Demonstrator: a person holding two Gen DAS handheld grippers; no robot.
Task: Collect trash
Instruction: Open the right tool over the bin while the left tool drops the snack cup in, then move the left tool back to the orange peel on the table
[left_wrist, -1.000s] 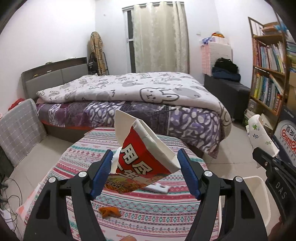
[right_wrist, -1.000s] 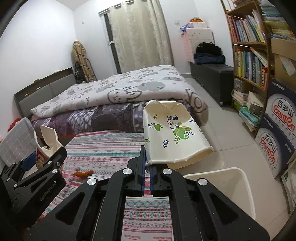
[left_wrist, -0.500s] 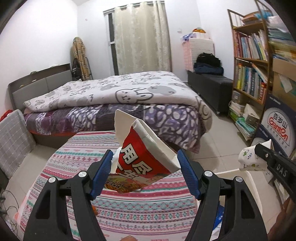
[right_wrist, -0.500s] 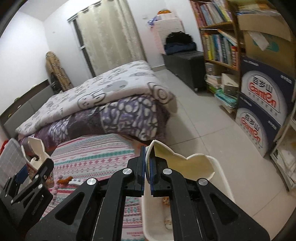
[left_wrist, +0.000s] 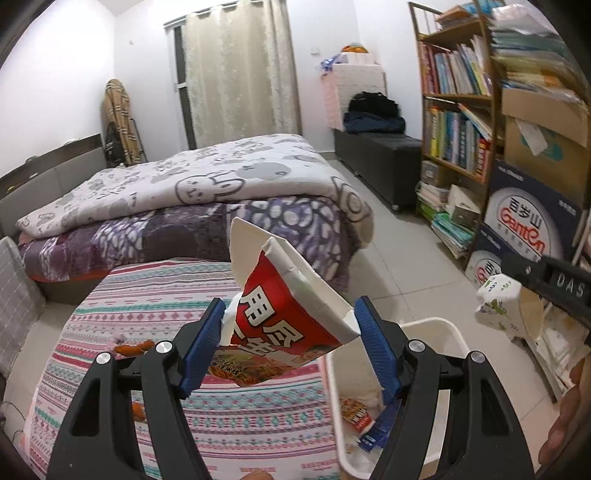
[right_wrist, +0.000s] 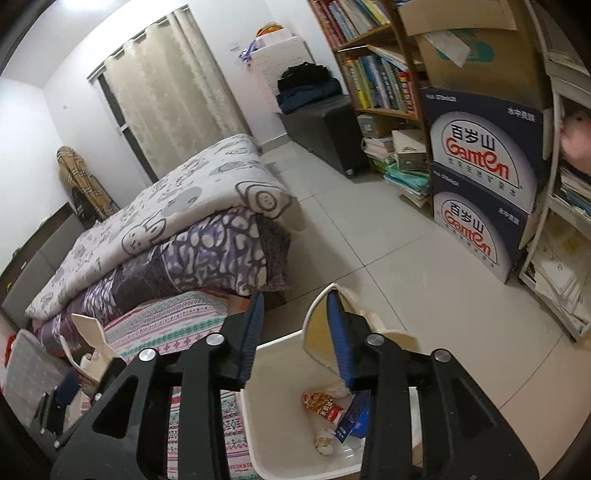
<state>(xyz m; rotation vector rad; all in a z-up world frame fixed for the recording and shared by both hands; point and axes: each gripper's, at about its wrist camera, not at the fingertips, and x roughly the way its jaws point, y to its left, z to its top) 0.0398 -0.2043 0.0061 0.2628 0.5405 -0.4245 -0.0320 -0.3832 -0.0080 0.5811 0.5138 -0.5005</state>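
The left tongs held a crushed red noodle carton between their blue pads, above the striped bench and just left of the white bin. Orange scraps lay on the bench to the left of those tongs.

The right tongs stood open over the bin, yet the pale floral carton clung beside the right pad instead of dropping. Seen from the left wrist, that carton hung at the tongs' tip, above the bin's far side.

The likely risk: the carton could stick to the pad, then fall outside the rim onto the floor. The red carton, gripped only by its edges, might slip before it reached the bin.

Inside the bin lay a red snack wrapper, a blue packet and 1 crumpled wad.
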